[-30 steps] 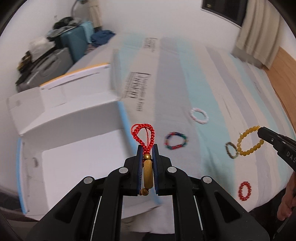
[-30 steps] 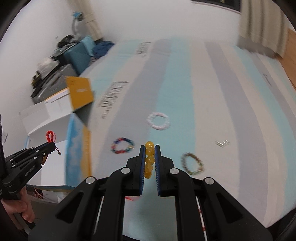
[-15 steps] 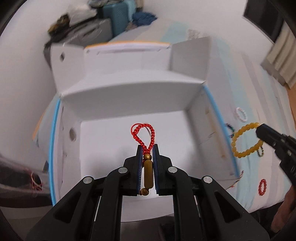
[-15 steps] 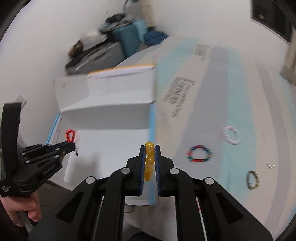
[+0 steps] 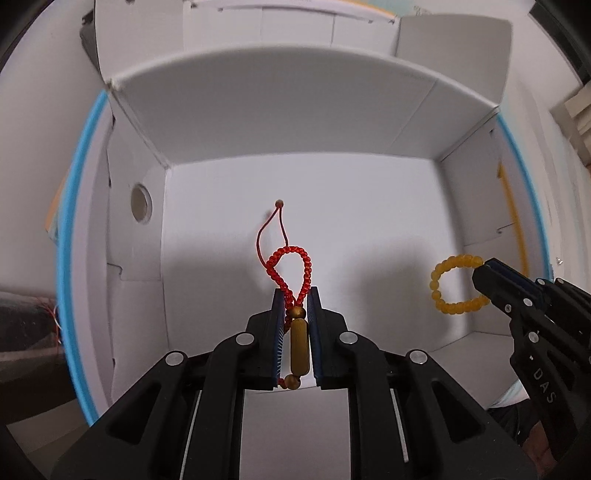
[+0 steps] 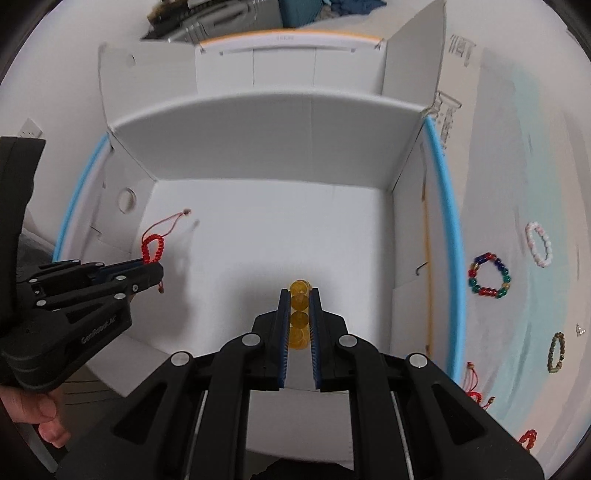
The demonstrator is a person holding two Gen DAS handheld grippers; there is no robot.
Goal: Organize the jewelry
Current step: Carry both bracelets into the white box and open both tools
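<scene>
My left gripper [image 5: 297,295] is shut on a red braided cord bracelet [image 5: 291,266] with a long gold bead, held over the inside of an open white cardboard box [image 5: 280,110]. My right gripper [image 6: 299,295] is shut on a yellow bead bracelet [image 6: 300,299], also over the box floor. The yellow bracelet [image 5: 452,284] hangs as a ring from the right gripper at the right of the left wrist view. The left gripper [image 6: 157,271] with the red bracelet [image 6: 152,249] shows at the left of the right wrist view. The box floor looks bare.
To the right of the box, on the striped bed cover [image 6: 517,166], lie a multicoloured bead bracelet [image 6: 489,275], a white one [image 6: 538,249], an olive one [image 6: 556,352] and red pieces [image 6: 528,439]. Suitcases and bags [image 6: 229,18] stand behind the box.
Both grippers have swung left from above the bed and come down over the open box, each still holding its bracelet. The red bracelet's thin cord tail now hangs free.
</scene>
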